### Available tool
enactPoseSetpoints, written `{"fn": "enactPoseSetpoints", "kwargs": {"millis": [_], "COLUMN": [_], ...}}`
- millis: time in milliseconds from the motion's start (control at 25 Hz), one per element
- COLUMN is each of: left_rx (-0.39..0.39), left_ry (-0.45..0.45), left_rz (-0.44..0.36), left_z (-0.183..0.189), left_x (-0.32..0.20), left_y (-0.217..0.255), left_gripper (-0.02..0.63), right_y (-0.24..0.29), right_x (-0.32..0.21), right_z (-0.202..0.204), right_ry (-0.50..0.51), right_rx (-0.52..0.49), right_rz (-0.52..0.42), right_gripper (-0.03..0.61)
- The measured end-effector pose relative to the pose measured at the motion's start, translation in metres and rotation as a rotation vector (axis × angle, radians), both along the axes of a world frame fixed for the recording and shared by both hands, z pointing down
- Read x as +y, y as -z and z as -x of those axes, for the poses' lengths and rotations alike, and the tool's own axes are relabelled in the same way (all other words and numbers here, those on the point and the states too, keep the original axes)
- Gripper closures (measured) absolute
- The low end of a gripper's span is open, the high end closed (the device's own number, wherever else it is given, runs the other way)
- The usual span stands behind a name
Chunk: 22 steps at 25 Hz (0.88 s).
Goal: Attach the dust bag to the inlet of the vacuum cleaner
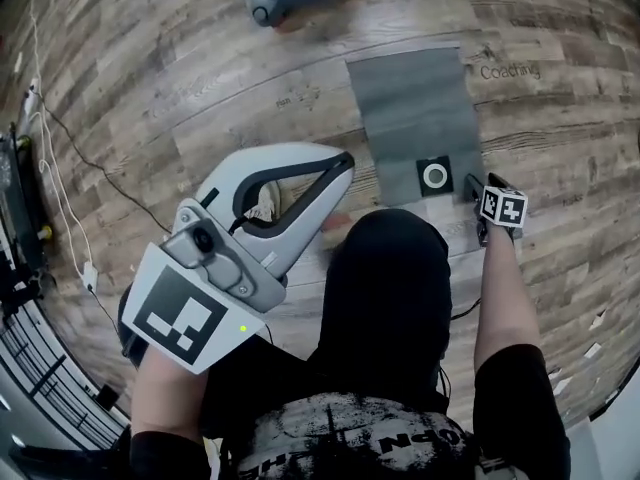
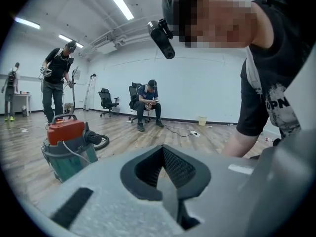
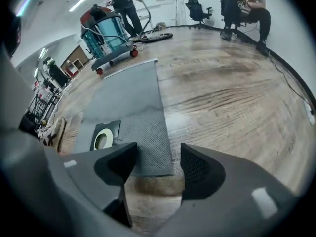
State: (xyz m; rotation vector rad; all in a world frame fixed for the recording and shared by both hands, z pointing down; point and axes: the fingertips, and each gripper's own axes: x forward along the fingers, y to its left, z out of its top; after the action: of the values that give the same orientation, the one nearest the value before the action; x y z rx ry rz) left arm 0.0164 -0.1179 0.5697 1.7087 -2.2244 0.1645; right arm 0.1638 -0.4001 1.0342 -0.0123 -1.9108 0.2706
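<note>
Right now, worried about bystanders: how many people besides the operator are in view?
3: a standing person behind the vacuum cleaner, a seated person, a far-left person; others may be hidden.

The floor (image 1: 200, 98) is grey-brown wooden planking, with a faint printed word (image 1: 510, 70) beside the bag. A grey dust bag (image 1: 415, 108) lies flat on it, its dark square collar (image 1: 435, 176) with a white ring facing up at the near end. Just beyond the bag's far end stands a wheeled vacuum cleaner (image 2: 66, 149) with a green drum and red top, its black hose (image 2: 101, 141) curled on the boards. Loose cables (image 1: 55, 183) trail along one side. Farther off are an office chair (image 2: 107, 101) and a small pale bin (image 2: 202, 121) by the wall.
</note>
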Motion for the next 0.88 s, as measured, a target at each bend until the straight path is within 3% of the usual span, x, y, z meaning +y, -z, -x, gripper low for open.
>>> {"fn": "enactPoseSetpoints", "kwargs": {"millis": [240,520,680,880], "left_rx": [0.0,-0.003,-0.003,0.002], "left_ry": [0.002,-0.004,0.002,-0.007], "left_rz": [0.008,0.017,0.022,0.012], "left_z": [-0.005,-0.007,-0.008,-0.009], "left_x": [0.003,0.004,0.007,0.008], "left_y": [-0.012,-0.016,-0.02,-0.022], "left_gripper": [0.611,0.611,0.611,0.611], "right_y": [-0.012,-0.006,-0.011,-0.005], "right_x": [0.007,0.017,0.039,0.055], "right_z": [0.001,0.003,0.008,0.015], "right_ry": [-0.003,0.028,0.124,0.042], "right_rx": [0.029,0.063,0.07,0.049], "right_rz": [-0.076,-0.104,-0.058,0.05], "right_gripper": [0.313,0.403,0.532,0.543]}}
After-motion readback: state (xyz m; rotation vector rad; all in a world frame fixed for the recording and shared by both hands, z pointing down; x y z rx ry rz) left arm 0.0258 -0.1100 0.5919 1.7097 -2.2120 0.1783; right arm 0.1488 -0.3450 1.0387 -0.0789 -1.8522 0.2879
